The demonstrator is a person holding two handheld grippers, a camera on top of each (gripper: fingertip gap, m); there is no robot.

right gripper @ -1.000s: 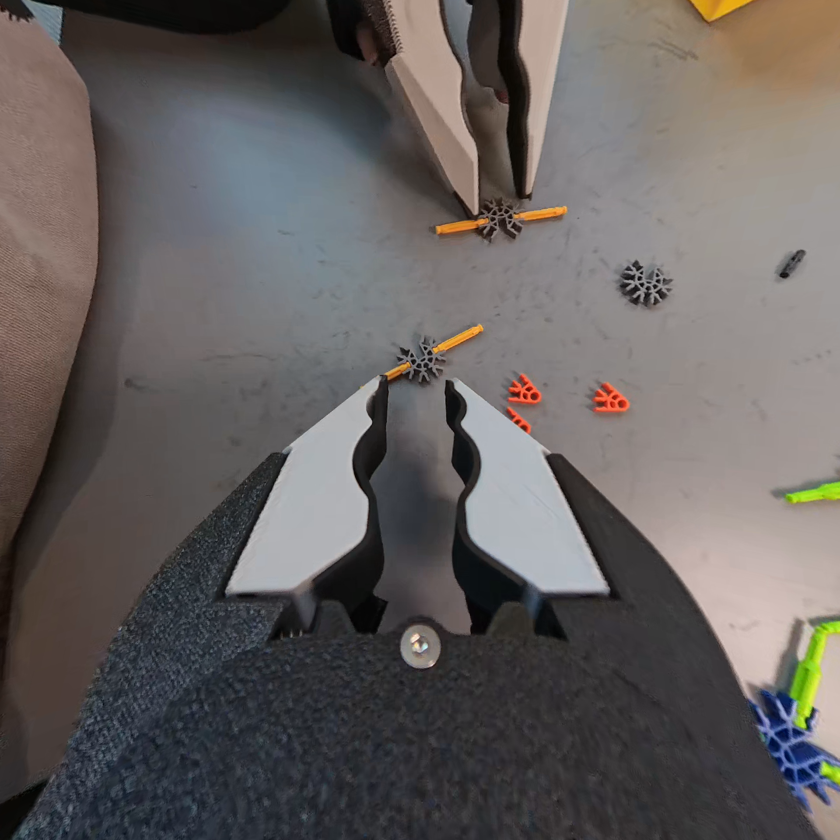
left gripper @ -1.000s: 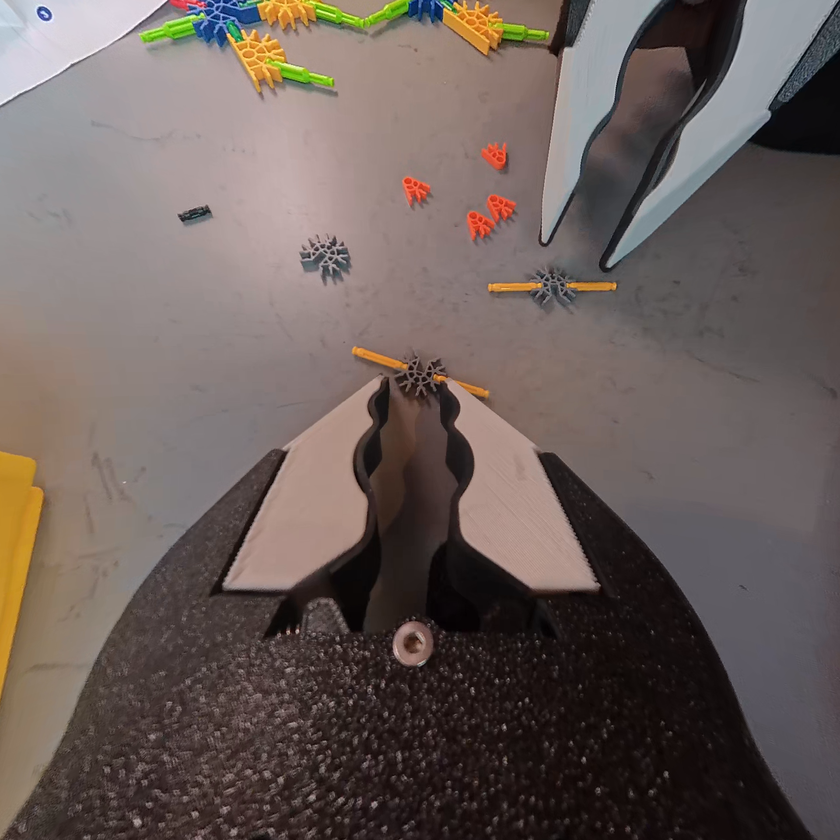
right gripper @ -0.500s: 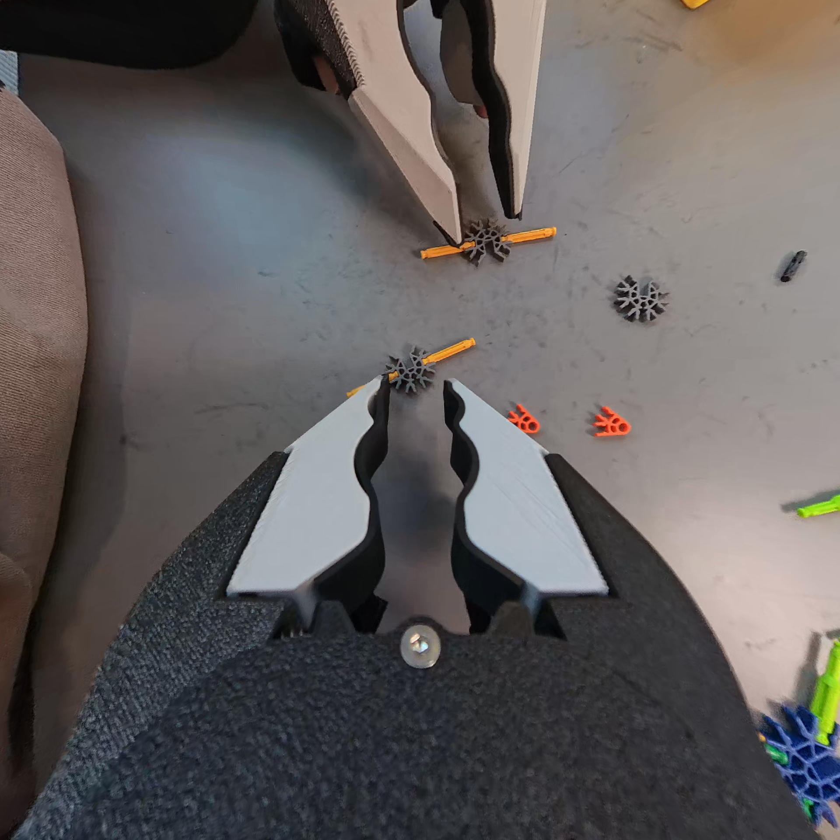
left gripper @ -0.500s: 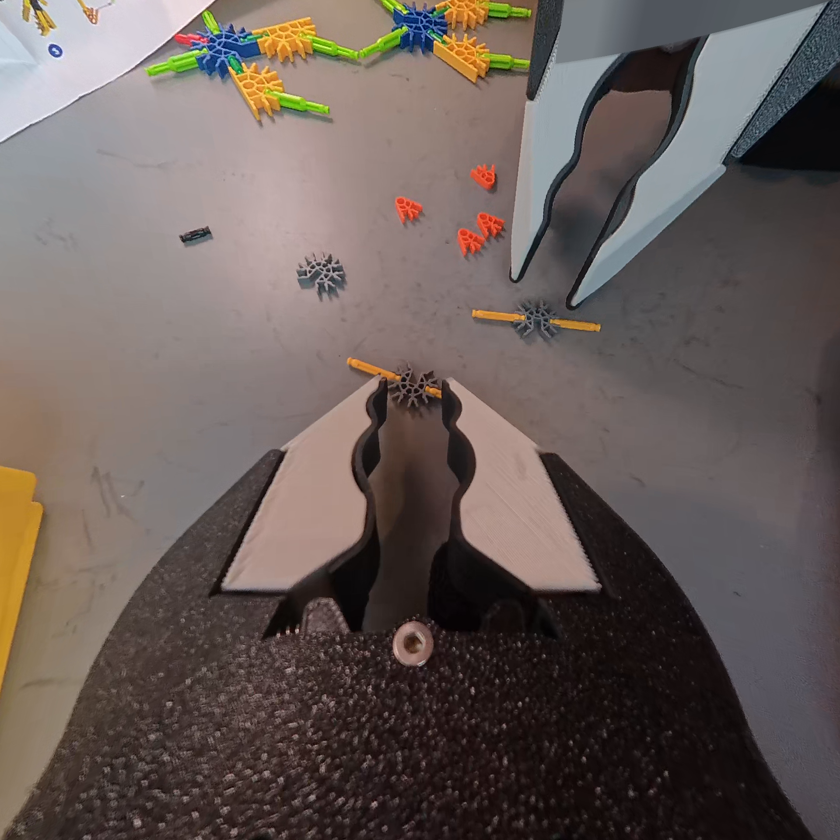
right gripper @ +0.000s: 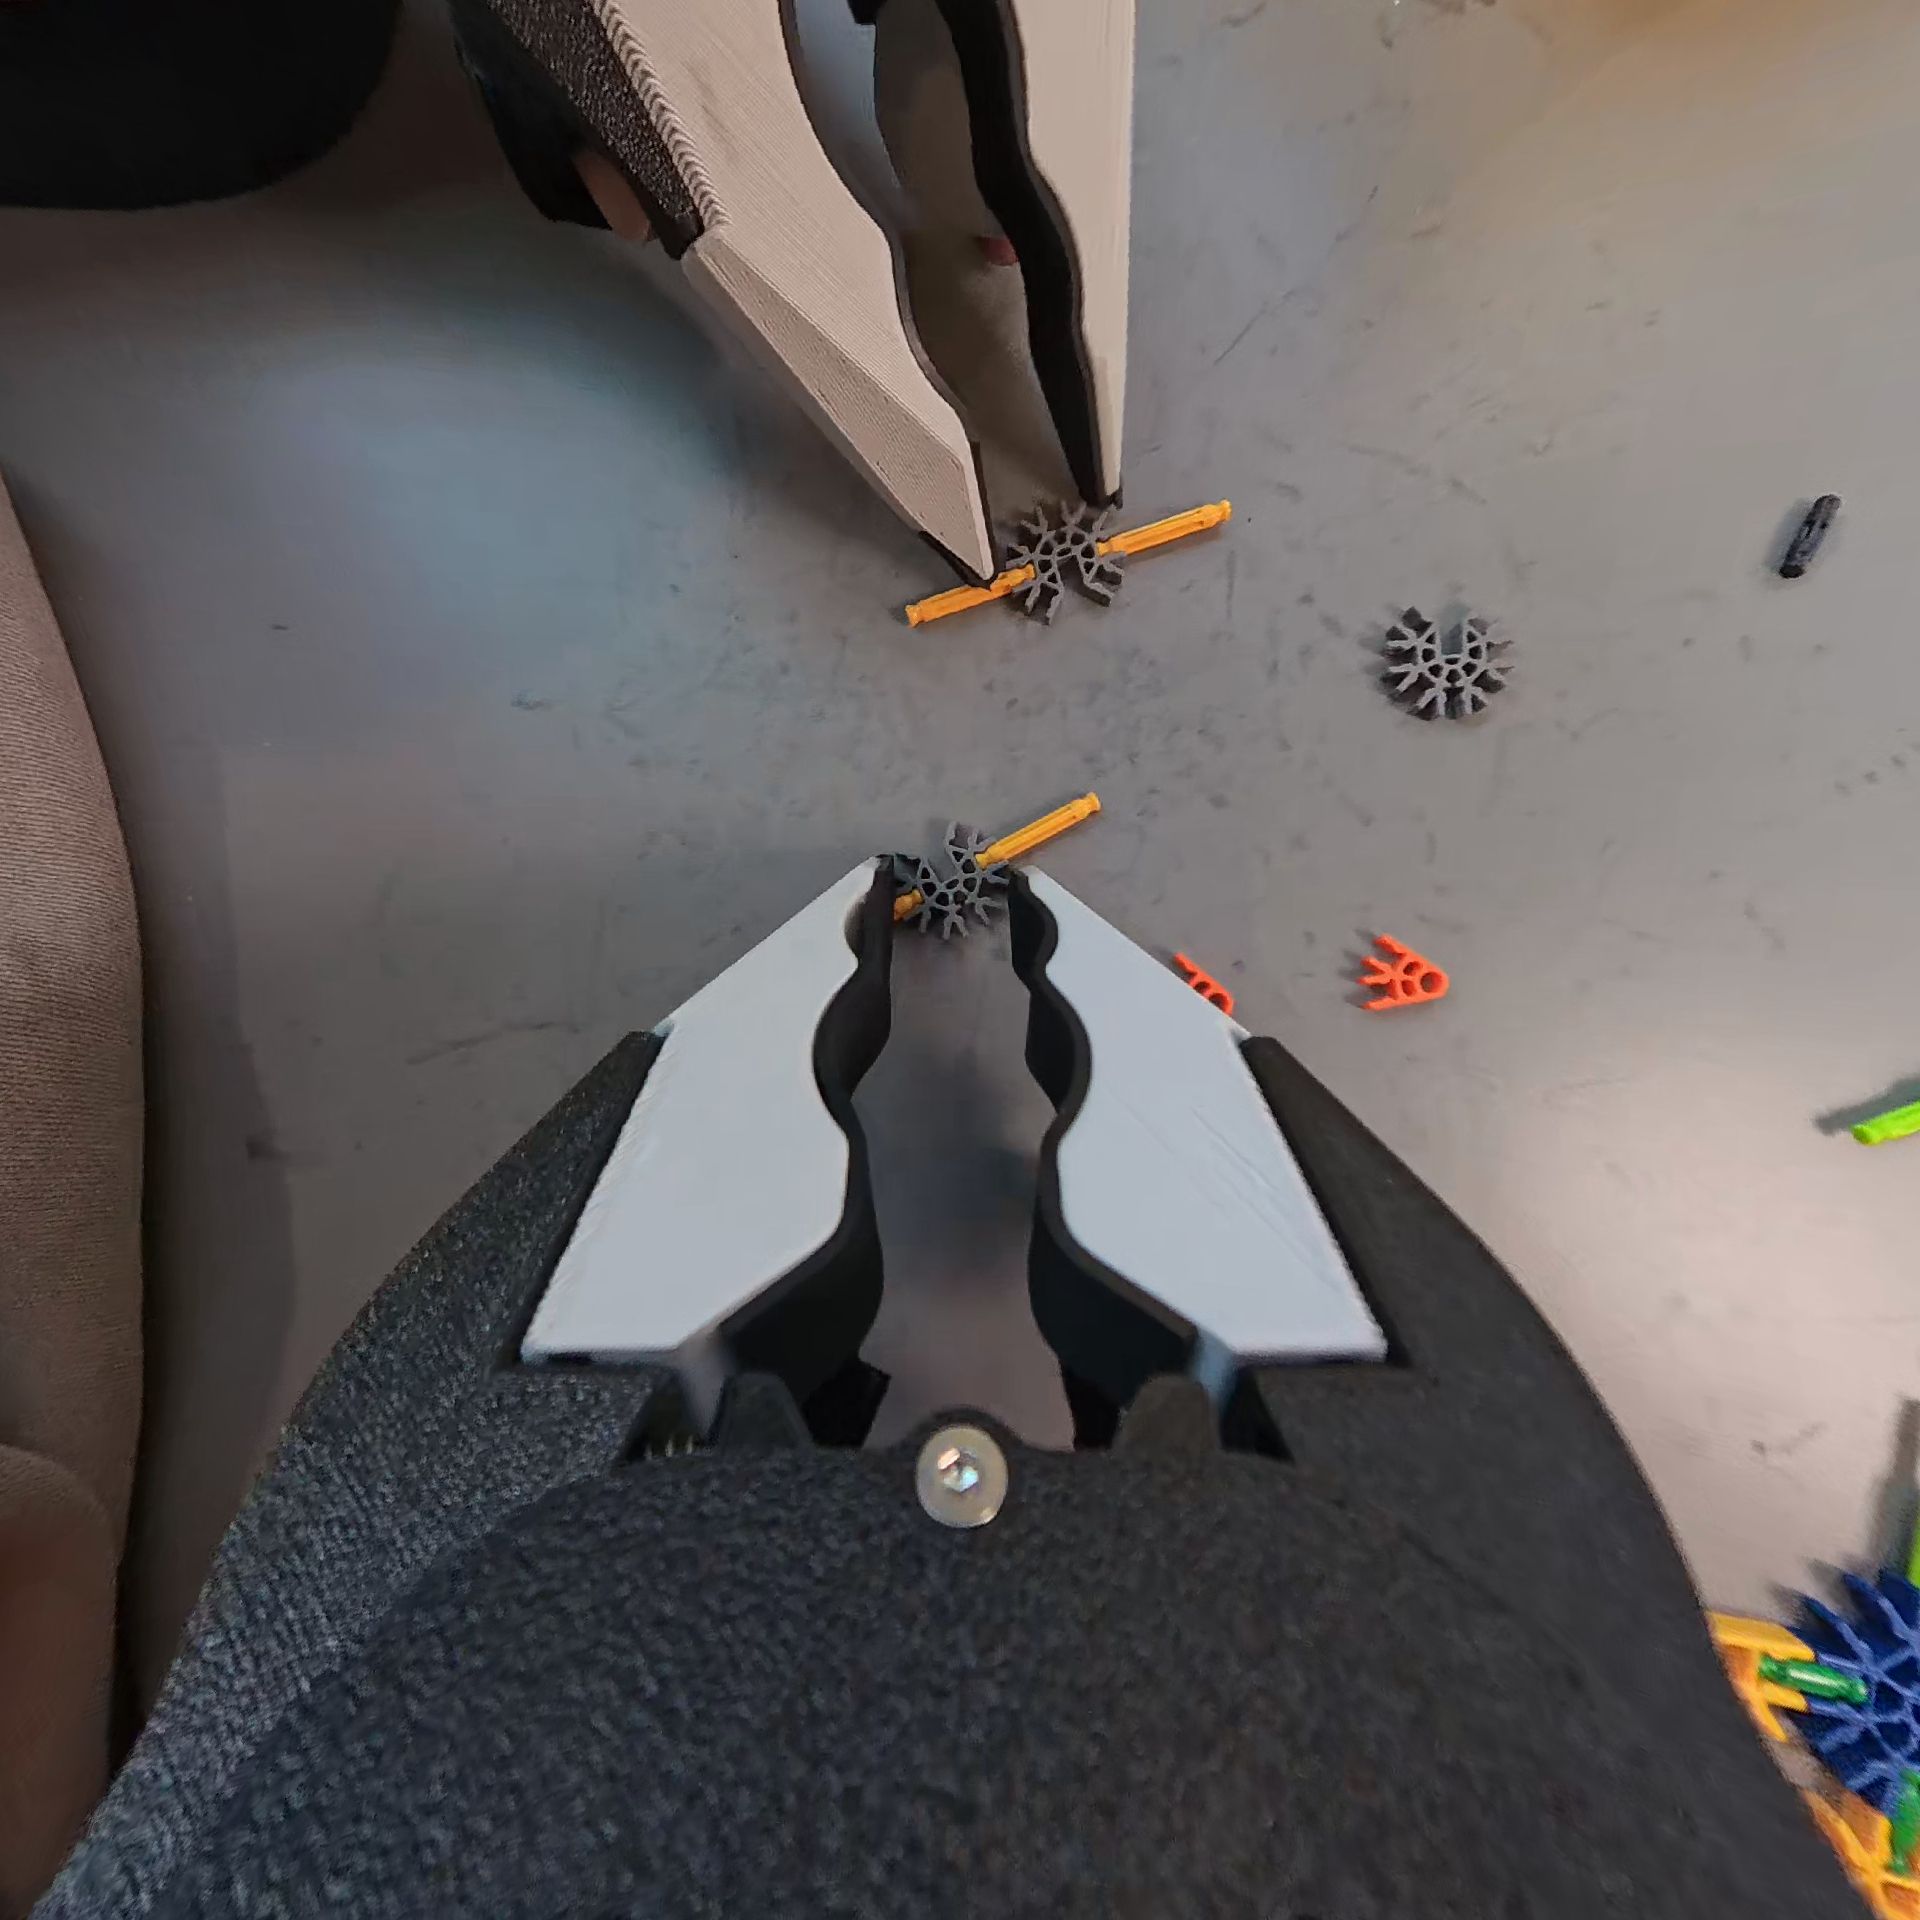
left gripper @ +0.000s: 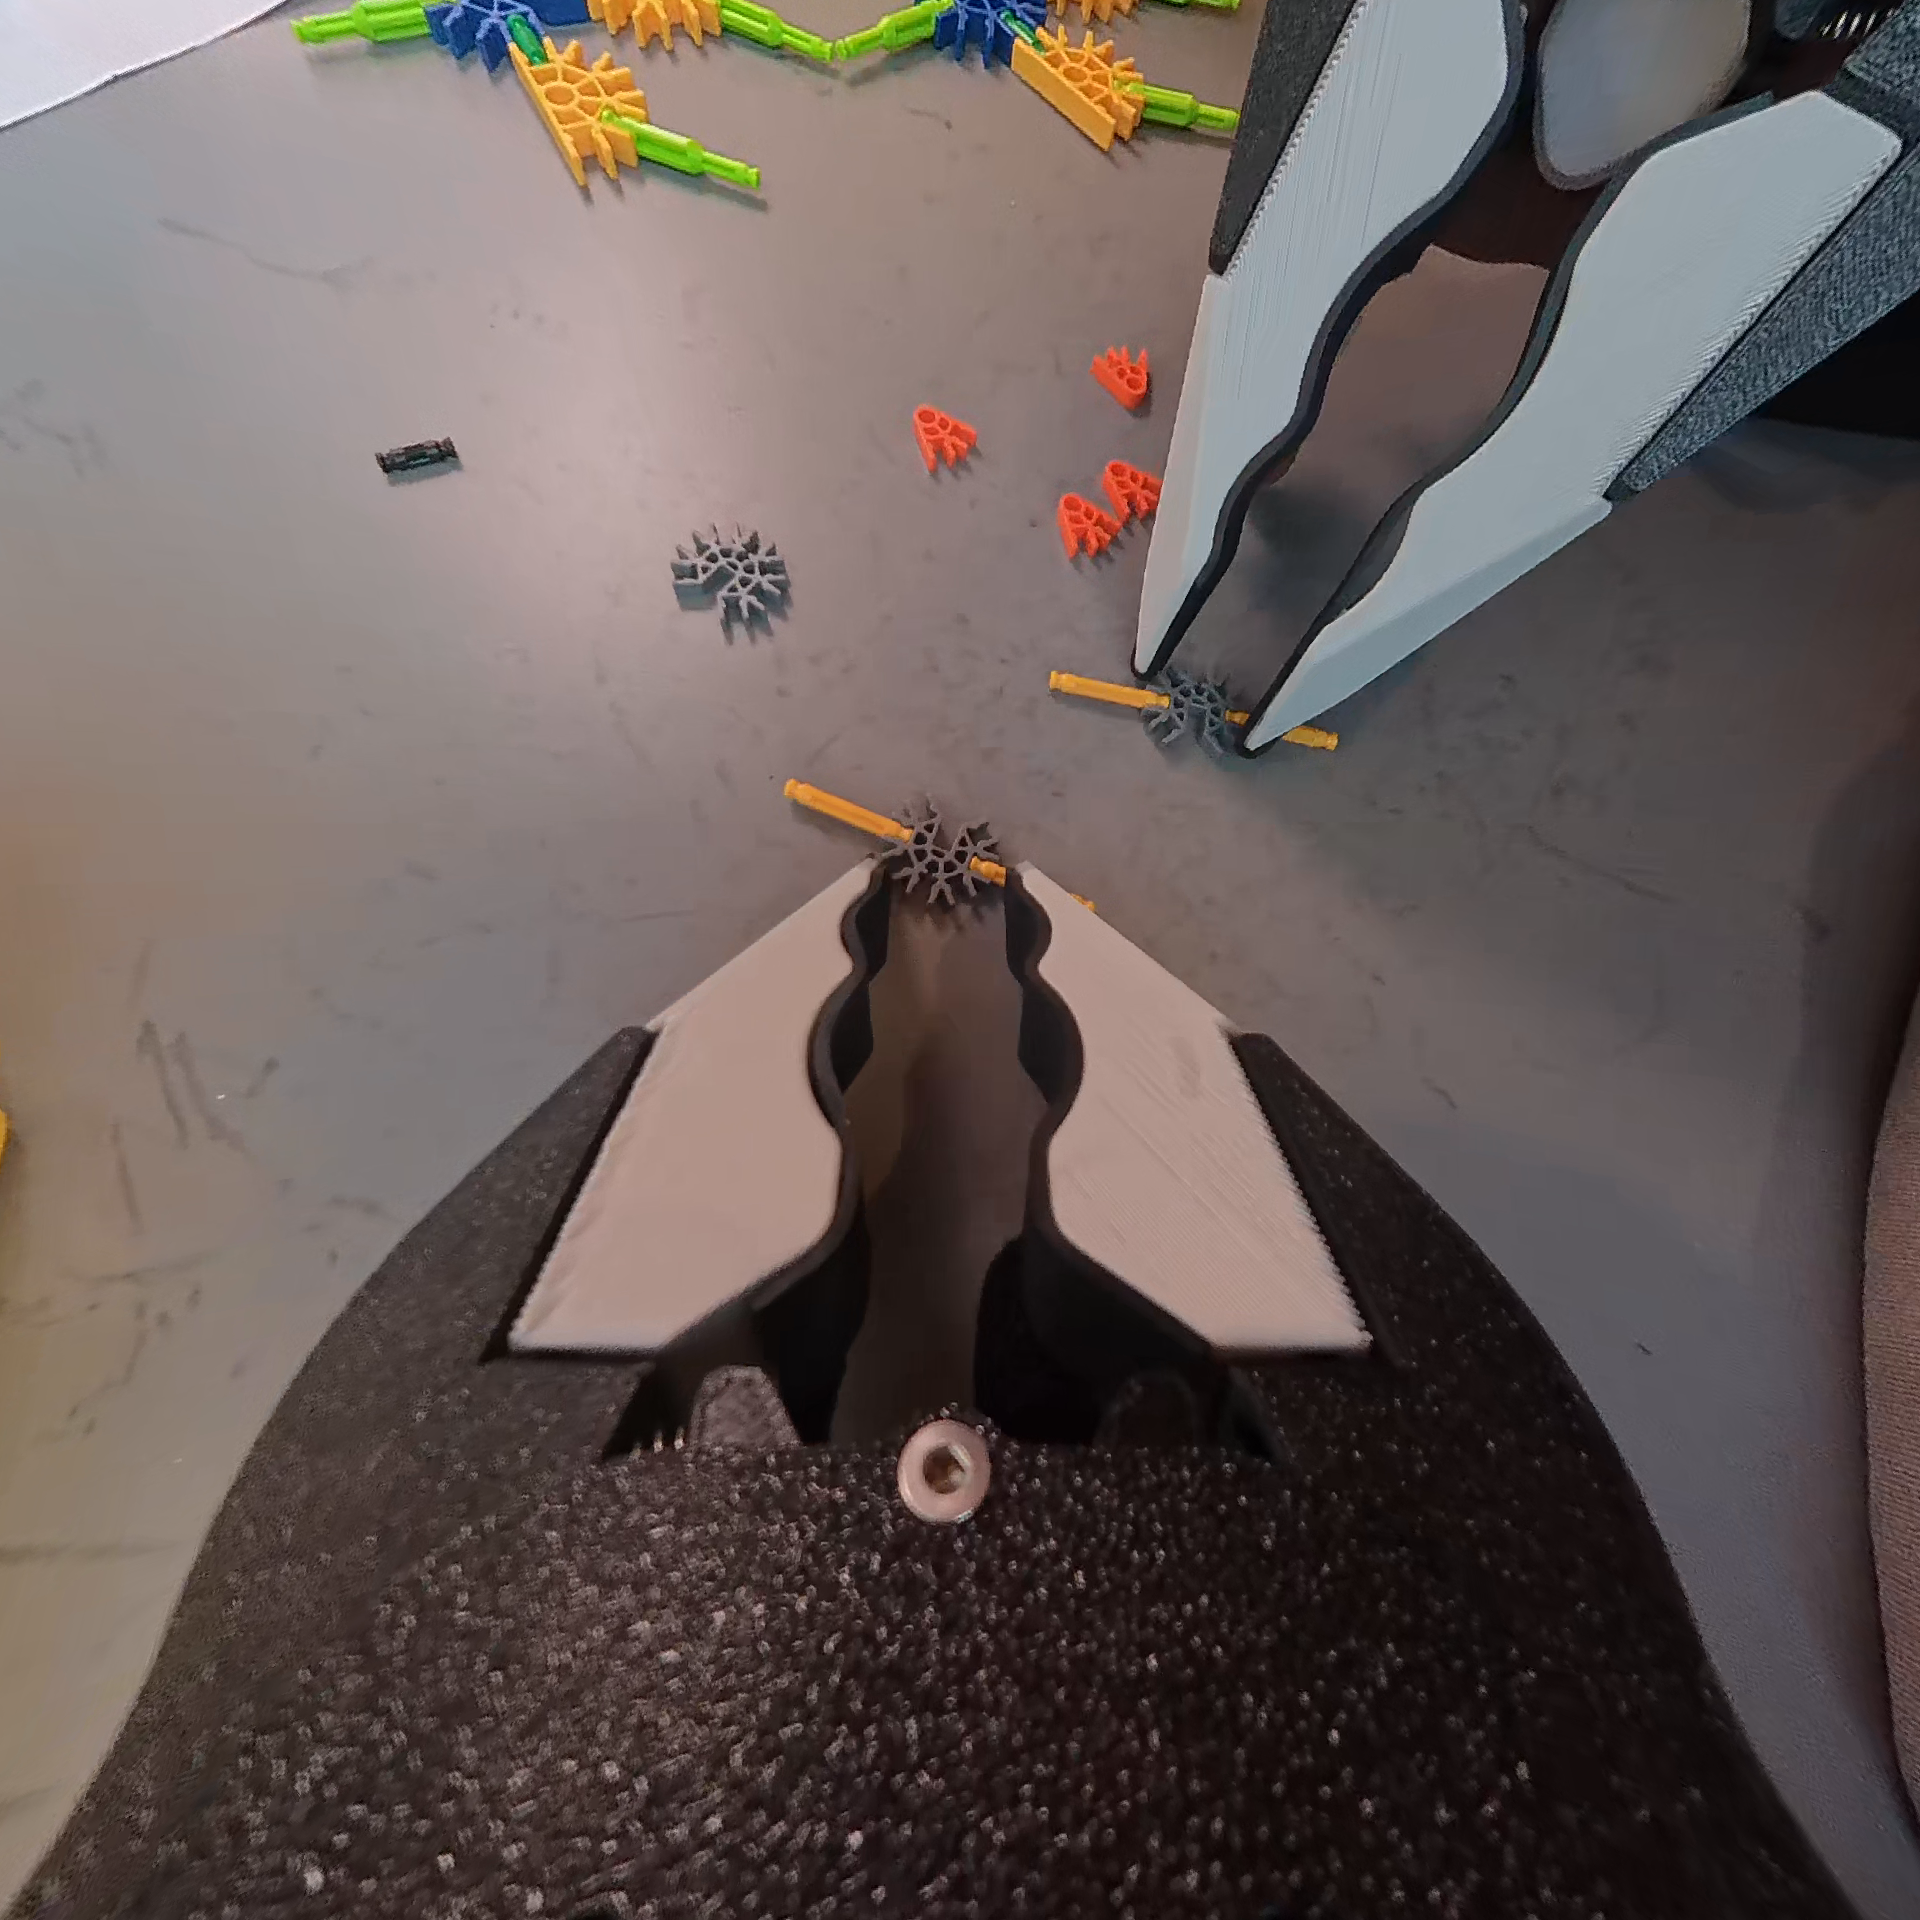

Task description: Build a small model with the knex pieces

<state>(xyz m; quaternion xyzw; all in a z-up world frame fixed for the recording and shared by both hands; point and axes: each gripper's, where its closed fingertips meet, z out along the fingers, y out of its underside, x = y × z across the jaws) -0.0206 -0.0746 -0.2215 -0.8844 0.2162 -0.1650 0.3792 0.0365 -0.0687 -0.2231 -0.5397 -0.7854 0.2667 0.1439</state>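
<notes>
no writing, label, brand, number or sign can be read in either view; the white sheet corner (left gripper: 62, 52) shows nothing legible.

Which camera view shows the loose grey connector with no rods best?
The right wrist view: the loose connector lies flat, sharp and unobstructed there. The left wrist view shows it too, also unobstructed but smaller.

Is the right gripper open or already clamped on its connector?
Open. The right gripper has its fingertips either side of the grey connector with daylight still showing between them.
</notes>
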